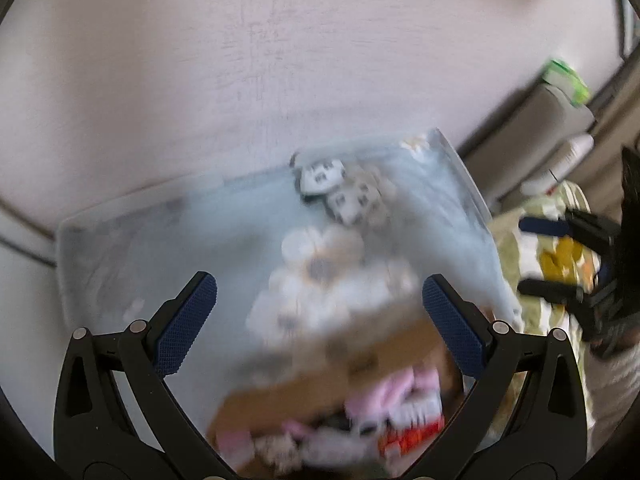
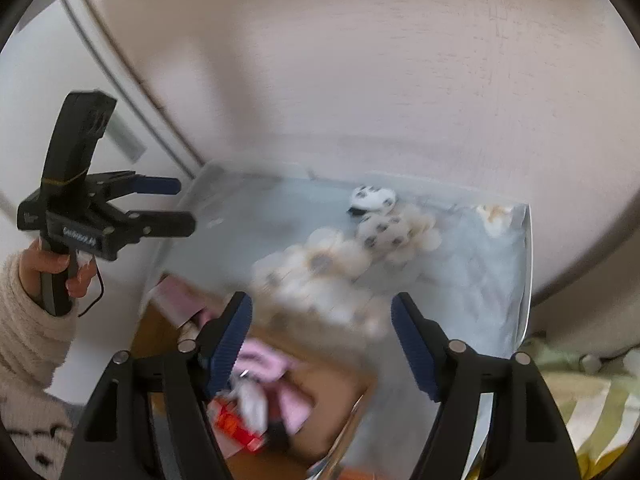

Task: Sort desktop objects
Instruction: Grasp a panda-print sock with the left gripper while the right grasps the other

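Both views are blurred. The left gripper (image 1: 320, 320) is seen with its blue pads (image 1: 186, 322) set wide apart and nothing between them. The right gripper (image 2: 322, 340) is likewise spread, with nothing clamped. A clear plastic bin (image 1: 460, 168) is placed on the pale table (image 1: 240, 60), below both tools. Inside the bin, a heap of small round white items (image 1: 320, 280) is visible; two of them (image 1: 320, 178) carry black marks. Nearer the cameras, a brown cardboard box (image 1: 304, 392) is positioned just beside the bin, and pink items (image 2: 292, 396) and a red-and-white pack (image 1: 416, 436) are contained in it. The left gripper is held by a hand (image 2: 52, 268) in a cream knitted sleeve (image 2: 28, 332).
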Available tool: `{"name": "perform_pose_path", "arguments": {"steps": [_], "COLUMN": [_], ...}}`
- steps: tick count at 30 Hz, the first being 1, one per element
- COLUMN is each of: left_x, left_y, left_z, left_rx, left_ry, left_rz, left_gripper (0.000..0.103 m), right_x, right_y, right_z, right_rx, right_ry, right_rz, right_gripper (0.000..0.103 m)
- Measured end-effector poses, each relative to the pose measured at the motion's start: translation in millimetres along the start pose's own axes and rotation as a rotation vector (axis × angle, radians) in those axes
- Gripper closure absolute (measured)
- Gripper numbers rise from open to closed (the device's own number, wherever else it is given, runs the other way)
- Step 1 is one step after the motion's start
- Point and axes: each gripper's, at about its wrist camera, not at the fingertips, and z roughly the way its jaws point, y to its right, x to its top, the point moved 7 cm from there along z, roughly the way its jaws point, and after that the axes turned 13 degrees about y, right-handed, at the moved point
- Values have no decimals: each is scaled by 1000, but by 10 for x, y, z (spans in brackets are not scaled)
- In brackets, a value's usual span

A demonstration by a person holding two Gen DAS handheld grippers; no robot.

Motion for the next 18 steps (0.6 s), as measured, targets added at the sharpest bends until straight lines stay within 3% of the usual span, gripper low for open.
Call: {"name": "perform_pose_path", "arguments": {"steps": [7,12,18], "left_x": [377,317,231], "left_y": [-19,7,-129], "left_z": [1218,1755,2053], "left_rx": [-52,50,111], "left_ry": [-53,-82,-90], "left_rz": [-121,-69,-118], "left_gripper": [0,2,2], "right_x": [-62,-163,-182], "right_y": [516,596,642], "right_z": [969,1433,1730], "right_rx": [-9,4,-28], "right_ry": [-66,-97,-85], "right_rz": [16,-9,-40], "right_gripper": [32,32,32]}}
